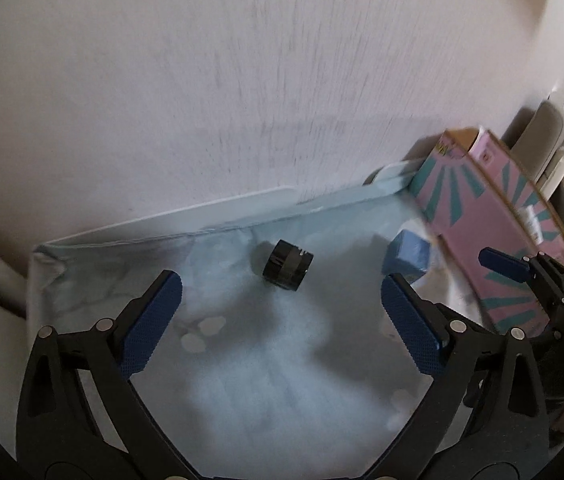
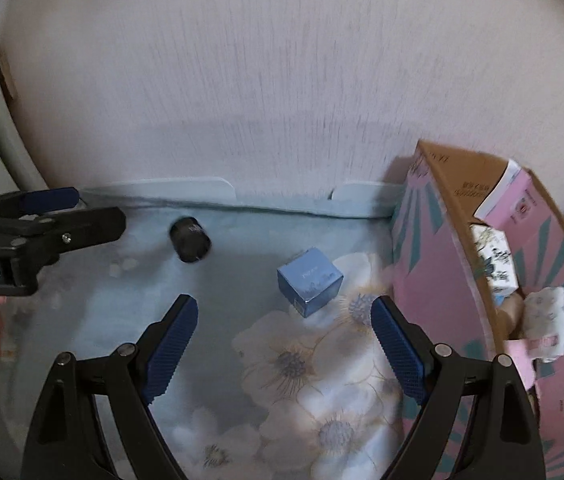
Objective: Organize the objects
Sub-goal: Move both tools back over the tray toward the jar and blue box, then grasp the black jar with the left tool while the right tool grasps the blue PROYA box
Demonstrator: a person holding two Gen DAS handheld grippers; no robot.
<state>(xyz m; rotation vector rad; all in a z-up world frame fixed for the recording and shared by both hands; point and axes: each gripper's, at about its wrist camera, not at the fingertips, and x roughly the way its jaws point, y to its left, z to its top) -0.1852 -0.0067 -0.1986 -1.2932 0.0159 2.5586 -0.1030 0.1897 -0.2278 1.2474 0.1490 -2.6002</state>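
Note:
A small black cylinder (image 1: 287, 265) lies on its side on the pale blue floral bed sheet (image 1: 258, 360), just ahead of my open, empty left gripper (image 1: 281, 294). It also shows in the right wrist view (image 2: 190, 239). A small blue box (image 2: 309, 281) sits on the sheet just ahead of my open, empty right gripper (image 2: 284, 322); it shows in the left wrist view (image 1: 406, 257) too. A pink and teal cardboard box (image 2: 482, 312) stands open at the right with several small packs inside. The left gripper shows at the left in the right wrist view (image 2: 62, 204).
A pale wall (image 2: 282, 80) rises right behind the bed. A white headboard edge (image 2: 170, 189) runs along the back of the sheet. The pink box (image 1: 494, 232) blocks the right side. A grey chair (image 1: 542, 140) stands beyond it.

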